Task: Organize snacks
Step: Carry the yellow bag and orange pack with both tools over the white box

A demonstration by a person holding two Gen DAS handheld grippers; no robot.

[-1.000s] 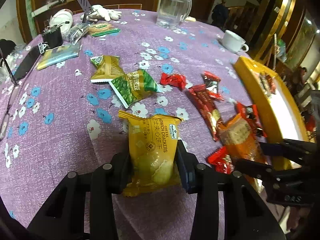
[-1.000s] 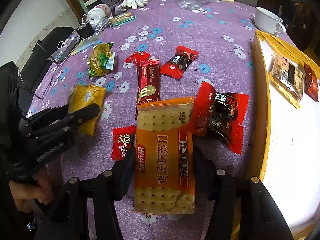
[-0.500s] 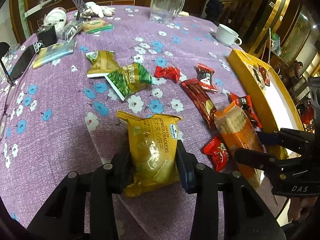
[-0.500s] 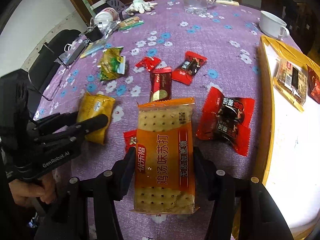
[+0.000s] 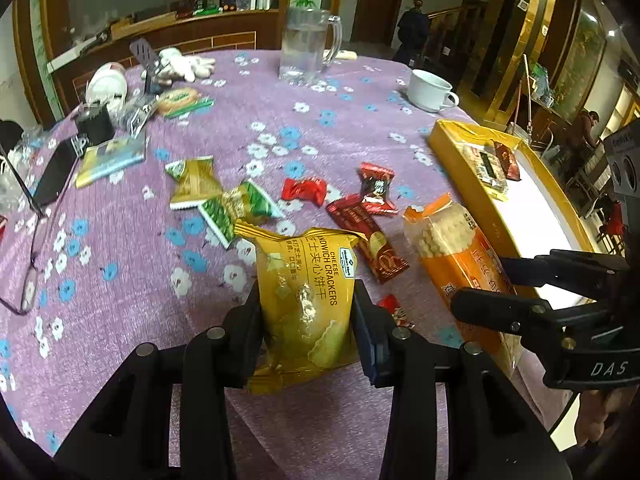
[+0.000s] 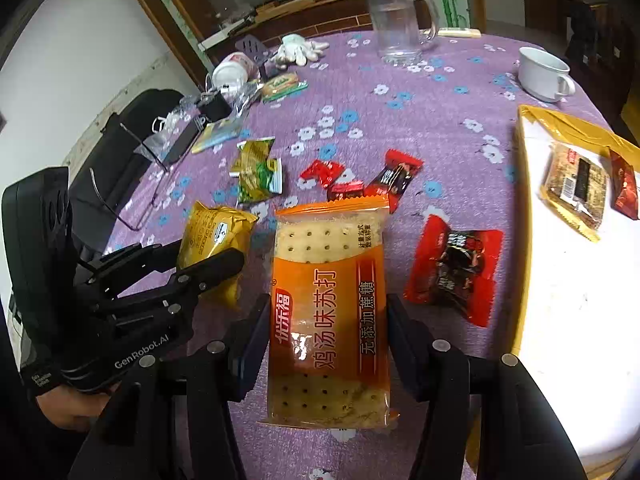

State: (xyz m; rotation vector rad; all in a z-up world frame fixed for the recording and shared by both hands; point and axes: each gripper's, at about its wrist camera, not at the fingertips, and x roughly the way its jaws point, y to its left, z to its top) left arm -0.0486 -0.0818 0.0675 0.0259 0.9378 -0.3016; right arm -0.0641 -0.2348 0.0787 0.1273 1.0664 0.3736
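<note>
Left hand-held gripper pinches the yellow cheese cracker pack low on its body, above the near worktop edge; right hand-held gripper clamps the orange soda cracker pack. Risks: puffy packs slipping, crackers crushed w/ too much squeeze. The grippers sit close and may collide en route to the yellow tray at the right edge; clearance hard to judge, probably slim.

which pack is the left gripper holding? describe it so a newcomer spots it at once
On the purple floral tablecloth, look left of the yellow tray. The left gripper clamps the yellow cheese sandwich crackers pack. The pack beside it, the orange soda cracker pack, is in the right gripper.
</note>
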